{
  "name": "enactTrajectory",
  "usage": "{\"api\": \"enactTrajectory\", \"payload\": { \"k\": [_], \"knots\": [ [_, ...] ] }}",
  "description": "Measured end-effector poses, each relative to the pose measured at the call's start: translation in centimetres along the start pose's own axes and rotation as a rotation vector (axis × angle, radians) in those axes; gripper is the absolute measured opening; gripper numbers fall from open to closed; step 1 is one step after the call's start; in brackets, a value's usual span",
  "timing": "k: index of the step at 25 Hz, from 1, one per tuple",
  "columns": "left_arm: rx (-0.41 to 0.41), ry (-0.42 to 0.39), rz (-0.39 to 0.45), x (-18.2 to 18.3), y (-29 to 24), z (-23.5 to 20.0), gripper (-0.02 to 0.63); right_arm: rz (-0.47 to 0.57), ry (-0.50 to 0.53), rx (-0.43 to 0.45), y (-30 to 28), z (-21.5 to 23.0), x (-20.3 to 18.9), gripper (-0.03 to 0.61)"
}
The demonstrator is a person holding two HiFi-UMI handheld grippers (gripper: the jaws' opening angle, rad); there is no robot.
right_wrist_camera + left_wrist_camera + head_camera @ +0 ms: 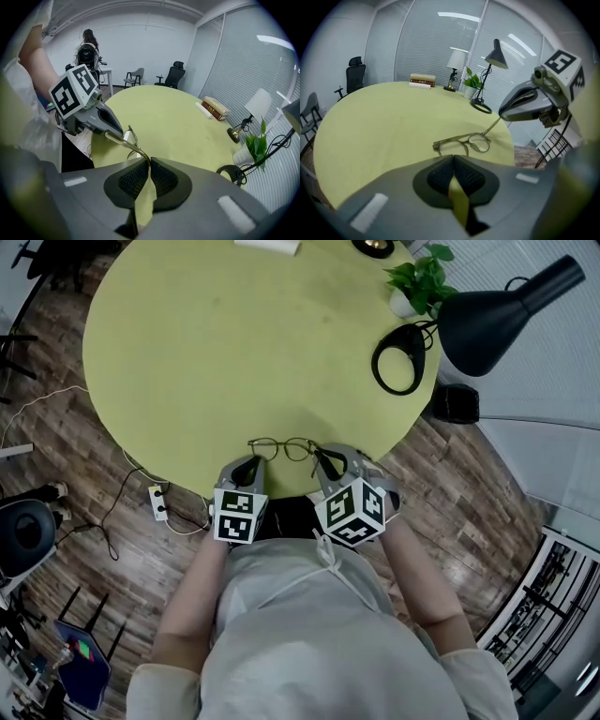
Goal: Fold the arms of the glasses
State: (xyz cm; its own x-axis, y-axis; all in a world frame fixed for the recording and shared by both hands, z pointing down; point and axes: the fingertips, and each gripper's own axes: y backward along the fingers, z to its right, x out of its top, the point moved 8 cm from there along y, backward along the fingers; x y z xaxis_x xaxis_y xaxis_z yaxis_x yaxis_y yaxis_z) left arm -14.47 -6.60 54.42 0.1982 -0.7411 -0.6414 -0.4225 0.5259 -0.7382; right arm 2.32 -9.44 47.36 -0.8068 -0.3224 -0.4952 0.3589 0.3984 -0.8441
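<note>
Because the glasses [284, 448] are a thin wire frame around two round lenses, they look light, slightly springy and easy to bend or scratch. They would probably slide on the smooth top if pushed from one side only. The sensible hold is partway along a temple arm or at the frame end by a hinge, never on the glass, and each arm should swing about its hinge rather than be forced. They lie at the near edge of the round yellow-green surface [234, 343], between the two tools. The right hand-held gripper [149, 163] is clamped on one slim temple arm, which runs between its ribbed pads. The left hand-held gripper [453, 159] has its jaws pressed together with nothing visible between them, just short of the frame's other end. Whether the other arm is folded cannot be told. The count is one pair of glasses, two hand-held grippers, one black desk lamp [502, 310], one small shaded lamp [455, 63], one potted plant [422, 279] and one stack of books [423, 80].
</note>
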Motion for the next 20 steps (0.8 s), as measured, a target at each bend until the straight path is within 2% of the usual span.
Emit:
{"api": "enactTrajectory", "payload": {
  "k": [4,11,20],
  "knots": [
    [0.006,0.002,-0.018,-0.2,0.0,0.0,0.006,-0.009,0.078,0.011,0.1,-0.4,0.4,0.017],
    [0.013,0.0,-0.013,0.0,-0.1,0.2,0.006,-0.061,0.299,0.07,-0.9,-1.2,1.9,0.017],
    [0.052,-0.037,-0.003,-0.1,-0.1,0.5,0.006,-0.066,0.417,0.146,-3.6,-2.1,4.4,0.015]
  ]
}}
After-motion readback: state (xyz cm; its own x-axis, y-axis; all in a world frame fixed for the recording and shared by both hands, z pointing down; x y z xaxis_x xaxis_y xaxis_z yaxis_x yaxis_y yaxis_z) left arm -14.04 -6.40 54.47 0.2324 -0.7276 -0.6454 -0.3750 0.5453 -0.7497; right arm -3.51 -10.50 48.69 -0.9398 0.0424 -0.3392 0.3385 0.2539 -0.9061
